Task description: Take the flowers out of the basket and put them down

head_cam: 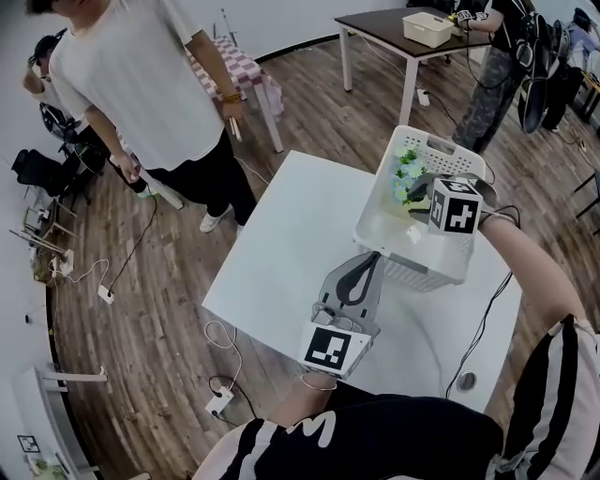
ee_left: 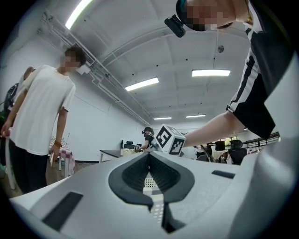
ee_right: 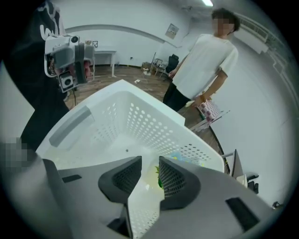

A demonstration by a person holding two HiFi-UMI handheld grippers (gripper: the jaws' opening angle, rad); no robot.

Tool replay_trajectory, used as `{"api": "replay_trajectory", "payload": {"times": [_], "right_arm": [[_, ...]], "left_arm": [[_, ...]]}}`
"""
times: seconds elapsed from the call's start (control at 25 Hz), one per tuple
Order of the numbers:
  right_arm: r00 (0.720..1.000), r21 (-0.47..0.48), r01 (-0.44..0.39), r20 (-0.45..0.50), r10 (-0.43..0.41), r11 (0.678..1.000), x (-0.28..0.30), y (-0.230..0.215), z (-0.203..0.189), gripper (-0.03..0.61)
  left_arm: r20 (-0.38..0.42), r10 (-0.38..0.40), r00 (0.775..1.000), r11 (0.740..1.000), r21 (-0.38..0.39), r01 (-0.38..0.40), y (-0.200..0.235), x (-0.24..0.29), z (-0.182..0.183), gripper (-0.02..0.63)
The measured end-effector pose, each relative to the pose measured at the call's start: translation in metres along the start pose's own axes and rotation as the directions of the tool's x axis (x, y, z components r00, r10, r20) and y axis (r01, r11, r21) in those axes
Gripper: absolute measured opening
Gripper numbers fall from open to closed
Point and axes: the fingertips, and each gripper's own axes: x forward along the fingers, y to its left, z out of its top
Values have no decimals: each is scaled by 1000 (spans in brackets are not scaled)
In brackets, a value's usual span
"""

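Note:
A white perforated basket stands on the right side of the white table. Blue-green flowers lie inside it against the far wall. My right gripper reaches down into the basket beside them, its marker cube on top. In the right gripper view its jaws stand open, with the basket's wall ahead. A bit of the flowers shows just beyond the right jaw, and the pads press on nothing. My left gripper hovers over the table's near part, shut and empty.
A person in a white shirt stands by the table's far left corner. A black cable runs over the table's right edge. A power strip and cords lie on the wooden floor. Another table with a basket stands far back.

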Motion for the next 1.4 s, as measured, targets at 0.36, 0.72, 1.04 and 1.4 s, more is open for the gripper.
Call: {"api": "replay_trajectory", "payload": {"times": [0.36, 0.72, 1.04, 1.4], "right_arm": [[972, -62, -108, -214, 92, 992, 51, -11, -50, 115], [940, -30, -194, -292, 177, 981, 83, -11, -73, 123], [930, -41, -192, -328, 168, 981, 102, -12, -88, 123], [942, 19, -144, -303, 143, 989, 112, -14, -93, 127]], "left_arm": [[12, 68, 998, 998, -6, -68, 18, -11, 1, 6], [12, 115, 993, 993, -17, -115, 30, -24, 0, 6], [-3, 141, 990, 989, -34, -141, 37, -29, -6, 6], [-9, 143, 990, 989, -39, -143, 38, -33, -11, 6]]}}
